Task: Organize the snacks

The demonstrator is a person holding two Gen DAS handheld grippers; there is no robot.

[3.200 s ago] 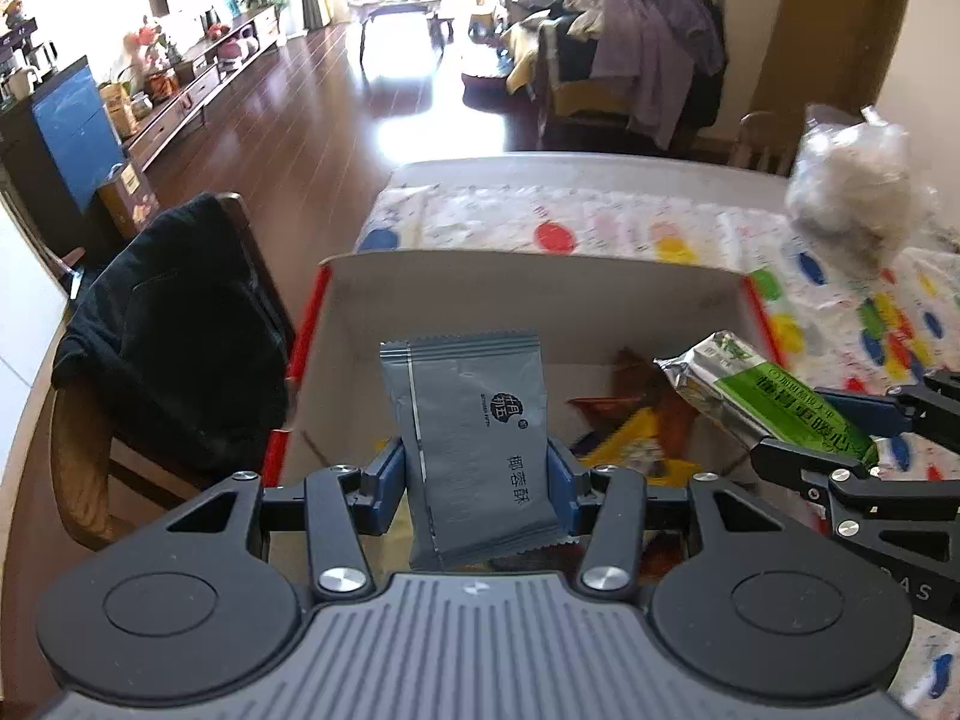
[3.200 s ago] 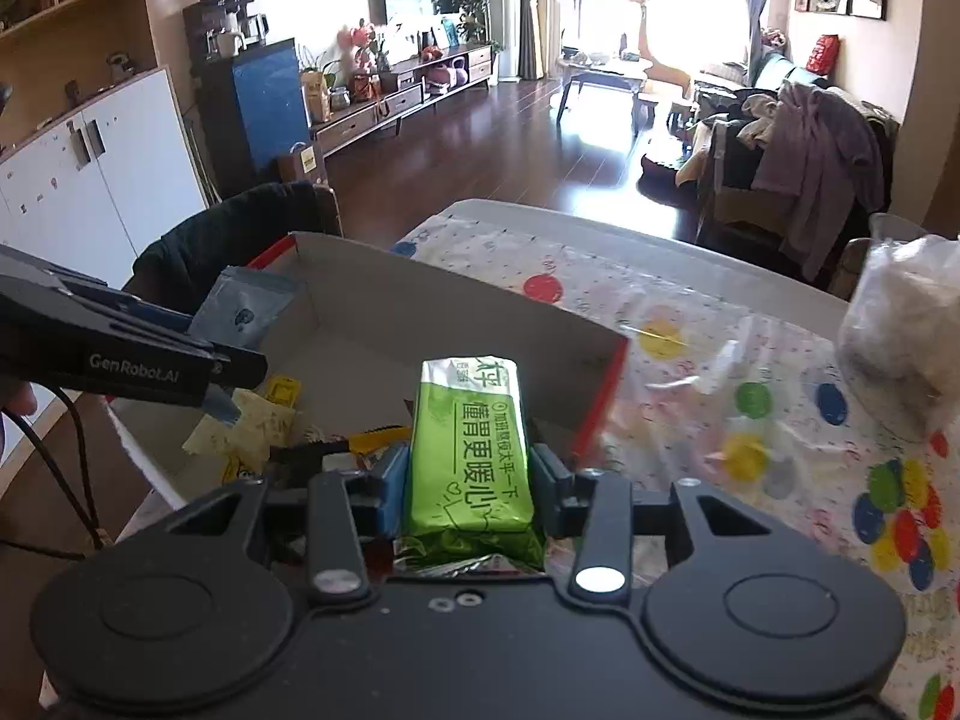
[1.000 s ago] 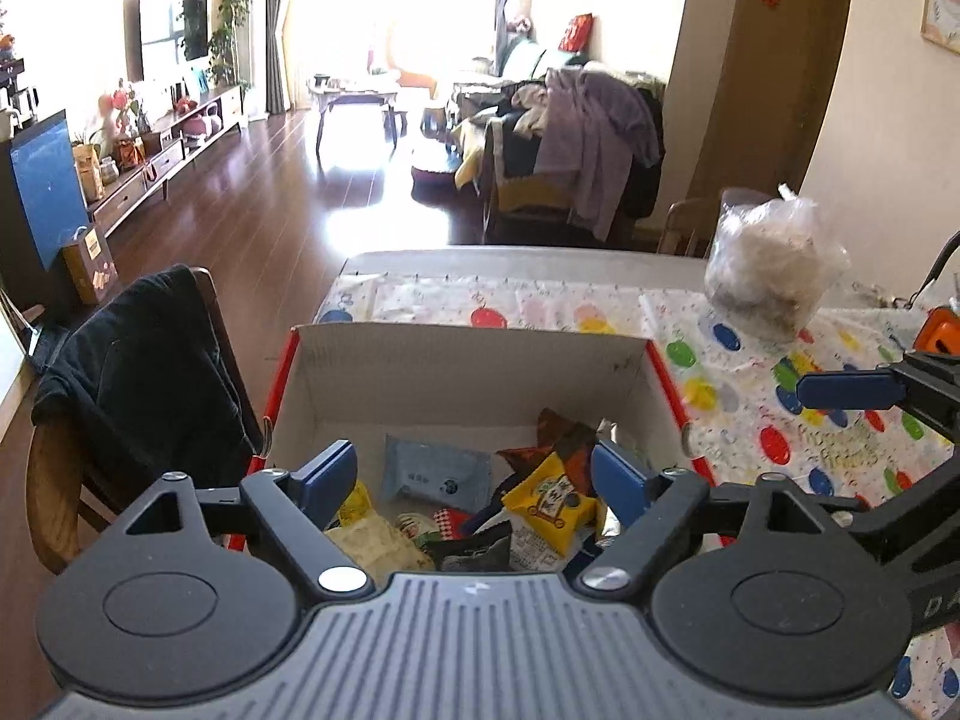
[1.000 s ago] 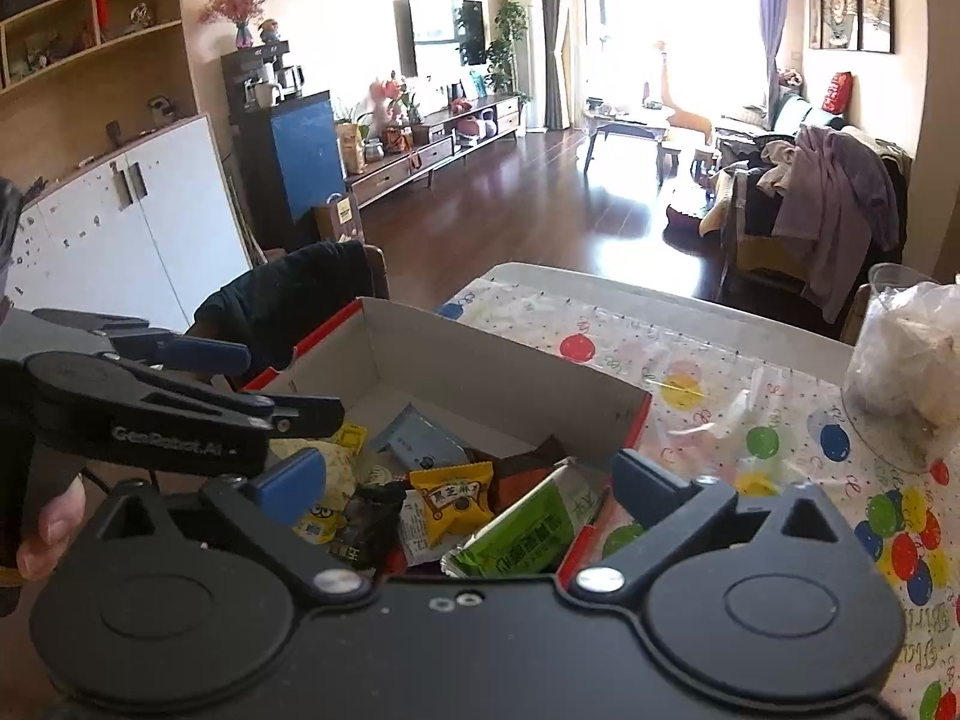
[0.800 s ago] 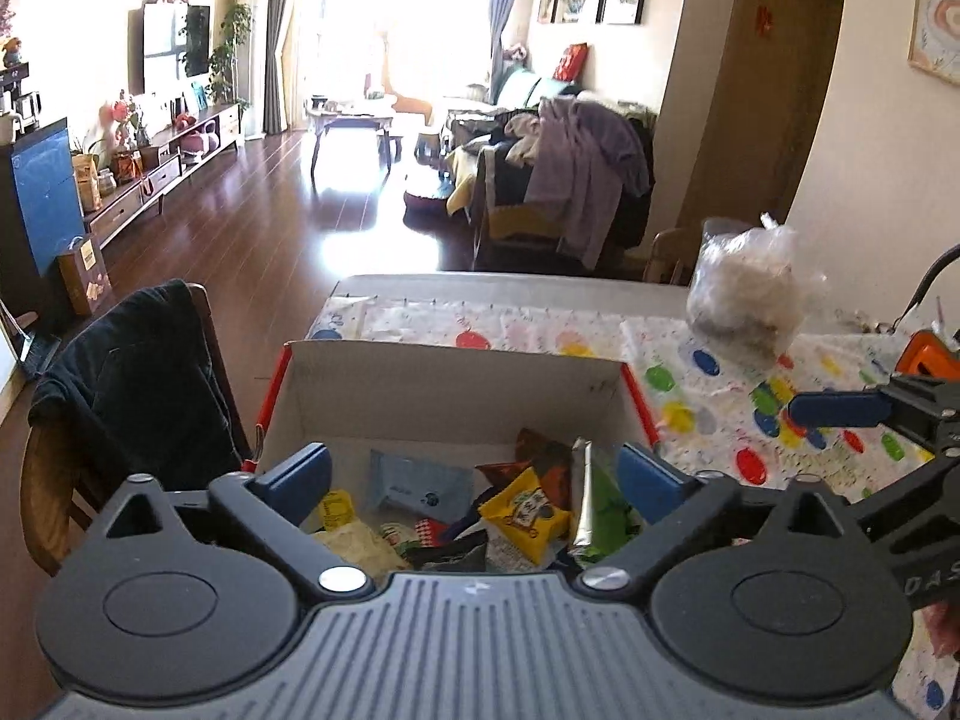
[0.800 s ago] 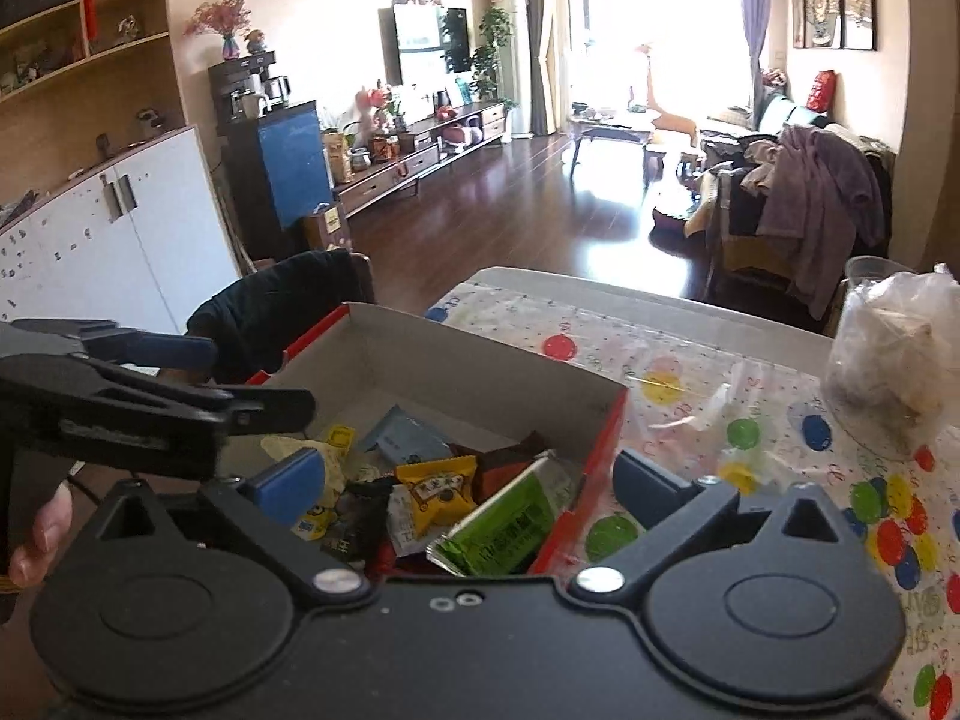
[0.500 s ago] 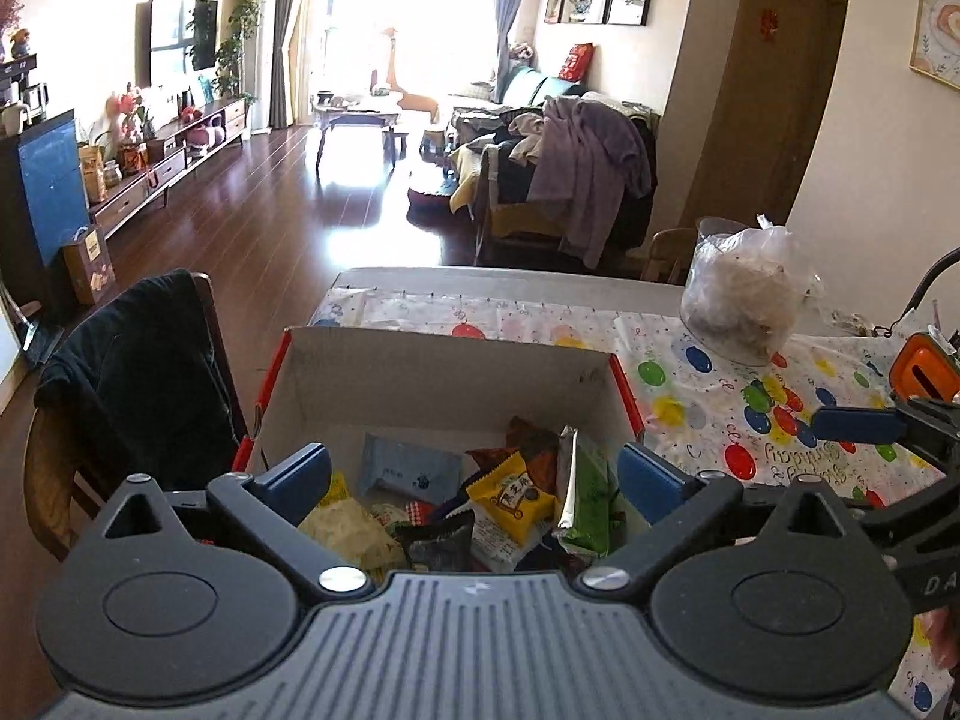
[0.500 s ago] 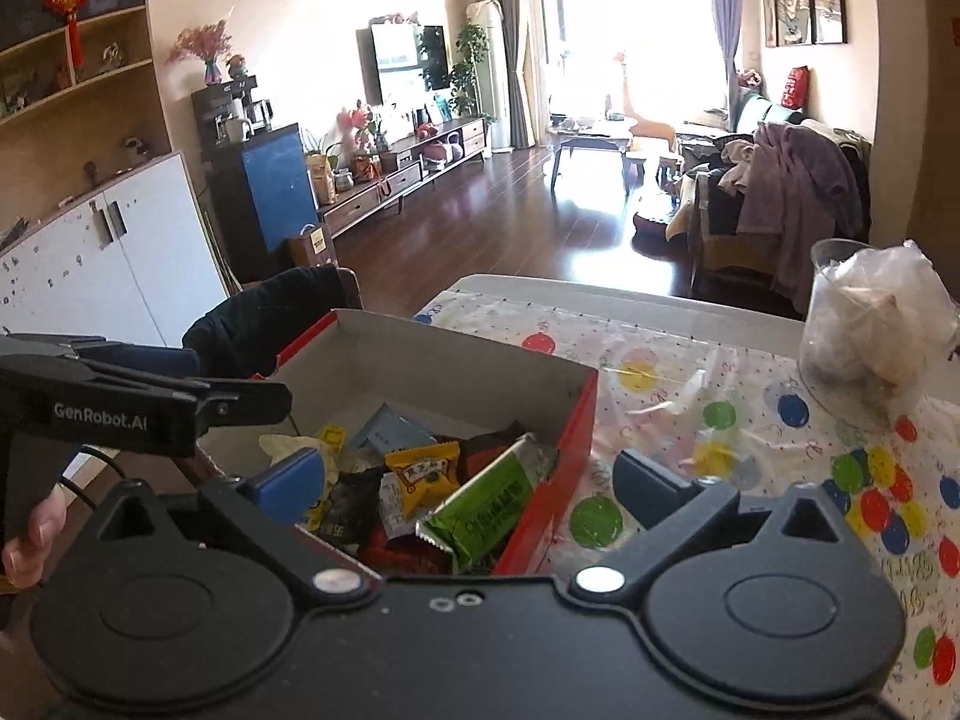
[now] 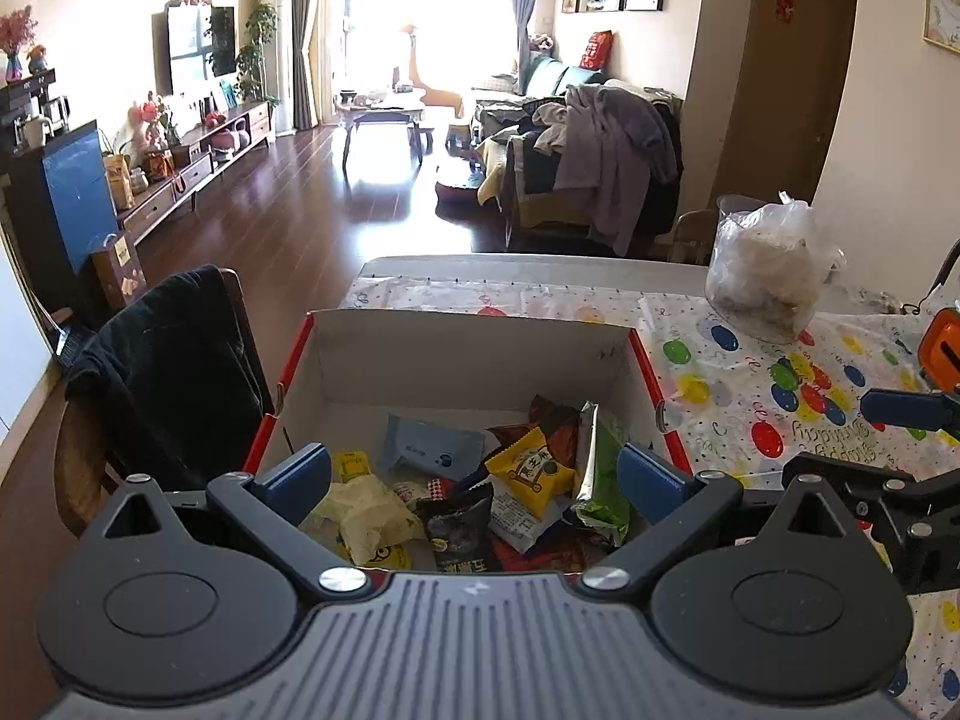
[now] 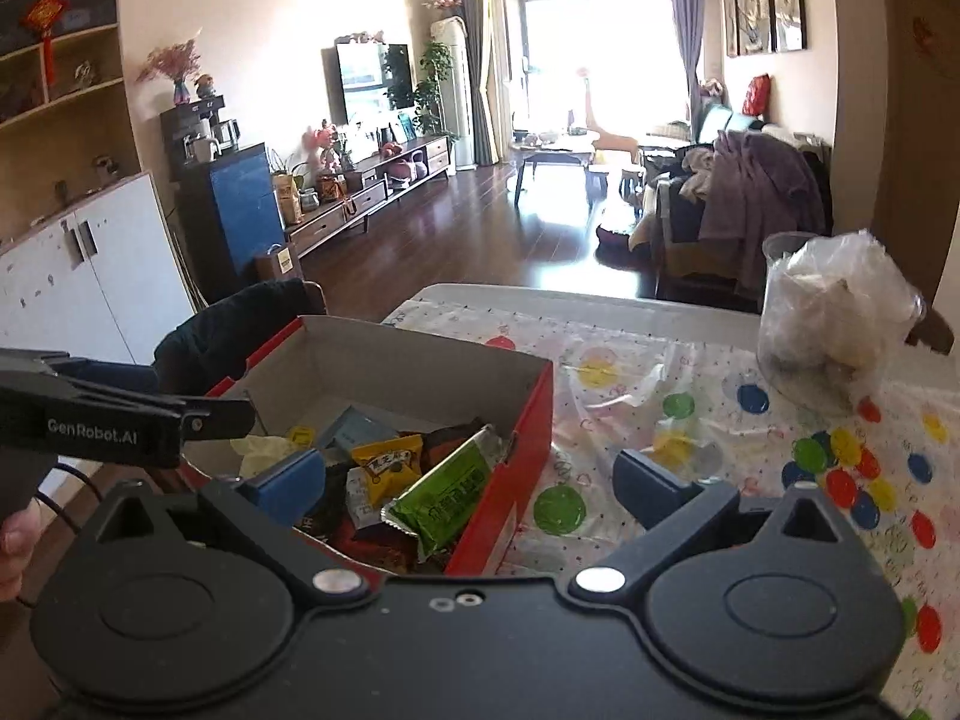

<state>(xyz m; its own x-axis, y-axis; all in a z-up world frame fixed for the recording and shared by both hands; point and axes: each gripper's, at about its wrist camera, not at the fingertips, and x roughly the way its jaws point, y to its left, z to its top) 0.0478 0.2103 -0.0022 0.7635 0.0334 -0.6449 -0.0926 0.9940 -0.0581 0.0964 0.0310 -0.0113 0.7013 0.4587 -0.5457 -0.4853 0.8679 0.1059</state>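
My left gripper (image 9: 474,474) released, jaws just spread wide, nothing between; right gripper (image 10: 468,480) released too. Green snack packet (image 10: 447,495) lies in cardboard box (image 9: 468,360) on counter (image 10: 660,420), among other snacks.

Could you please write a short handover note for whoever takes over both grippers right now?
Left gripper: open, nothing held; its jaws have just been opening, over the near edge of the box.
Right gripper: open, nothing held, over the box's right wall and the tablecloth.
Snacks: the grey-blue packet lies flat near the box's back wall; the green packet leans against the right wall; the yellow packet and others lie piled between them.
Done: both packets are in the box.
Left: no loose snack shows on the tablecloth; the clear bag at the far right looks untouched. Look beyond these views before stopping.
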